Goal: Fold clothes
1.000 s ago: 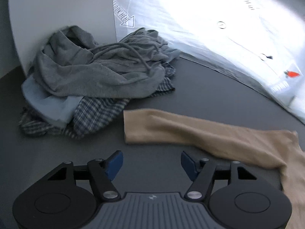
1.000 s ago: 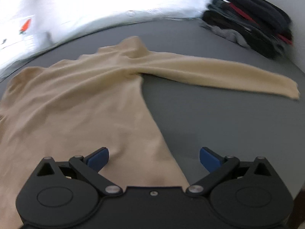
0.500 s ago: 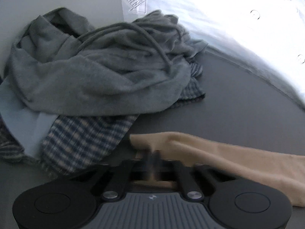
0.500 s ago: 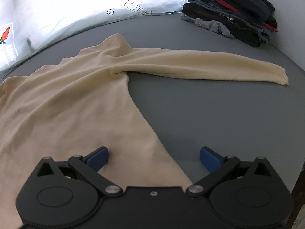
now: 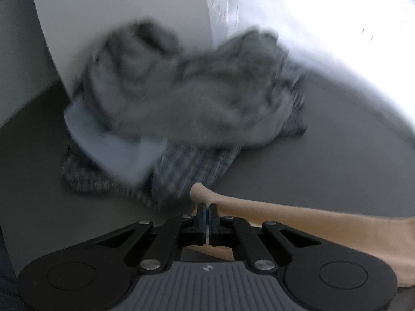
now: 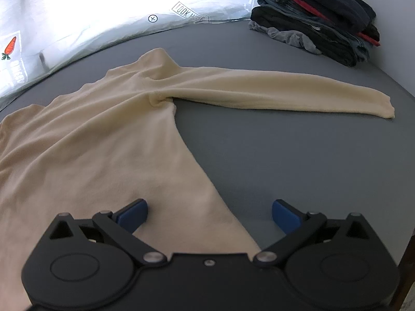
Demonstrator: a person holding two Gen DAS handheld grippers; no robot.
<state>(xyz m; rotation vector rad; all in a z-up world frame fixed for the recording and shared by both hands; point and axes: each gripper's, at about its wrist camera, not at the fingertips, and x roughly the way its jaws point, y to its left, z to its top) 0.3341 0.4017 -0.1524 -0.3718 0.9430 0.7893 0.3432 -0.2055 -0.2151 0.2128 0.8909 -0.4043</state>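
Left gripper (image 5: pixel 206 213): I have it pinched on the cuff of the beige long-sleeved knit sweater (image 5: pixel 324 223), sleeve trailing off to its right
Right gripper (image 6: pixel 208 213): I hold it spread wide over the sweater's side edge, body ahead and to its left on the round dark grey table (image 6: pixel 298 155)
Doing it well: I'd carry the cuff low across the body, keeping the hem pinned flat
Left view only: blurred heap of grey and checked clothes (image 5: pixel 181 103) ahead
Right view only: the other sleeve laid out straight, and a stack of folded dark clothes (image 6: pixel 319 18) far ahead to the right

Blown-out backlight, one view smeared.
My left view blurs the clothes pile (image 5: pixel 181 98); white sheeting (image 6: pixel 90 7) glares; edges curve.
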